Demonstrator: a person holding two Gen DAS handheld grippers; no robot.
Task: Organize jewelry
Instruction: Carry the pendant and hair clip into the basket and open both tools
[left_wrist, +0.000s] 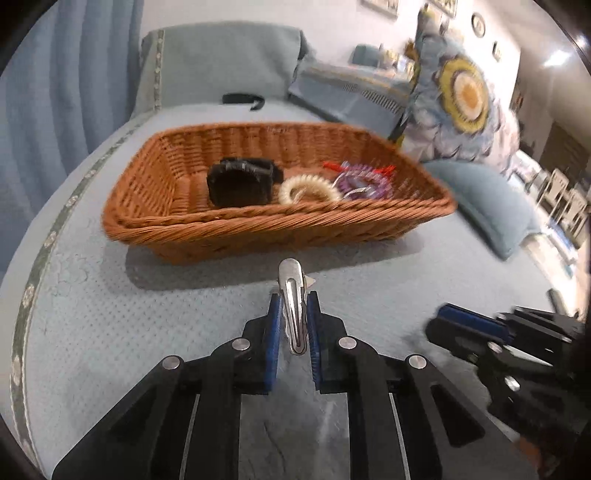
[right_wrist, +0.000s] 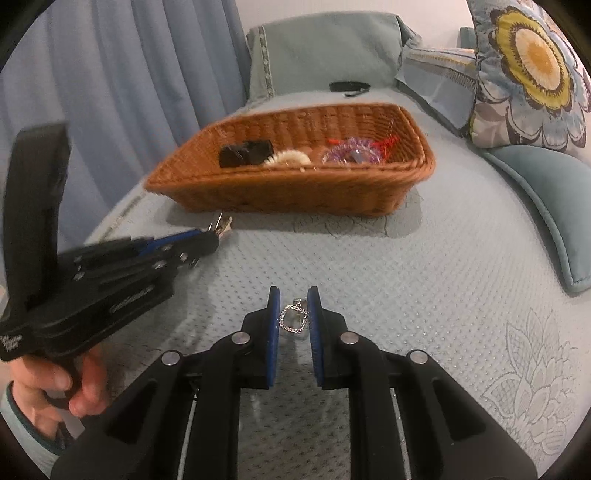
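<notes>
Hair clip (left_wrist: 293, 306): pinched upright in my left gripper (left_wrist: 294, 325), just before the basket's near rim.
Earring (right_wrist: 294, 319): clamped between my right gripper (right_wrist: 294, 317) pads over the bedspread (right_wrist: 424, 295).
Basket (left_wrist: 258, 229): holds a black watch (left_wrist: 240, 181), cream coil tie (left_wrist: 308, 190), and purple tie (left_wrist: 358, 181).
</notes>
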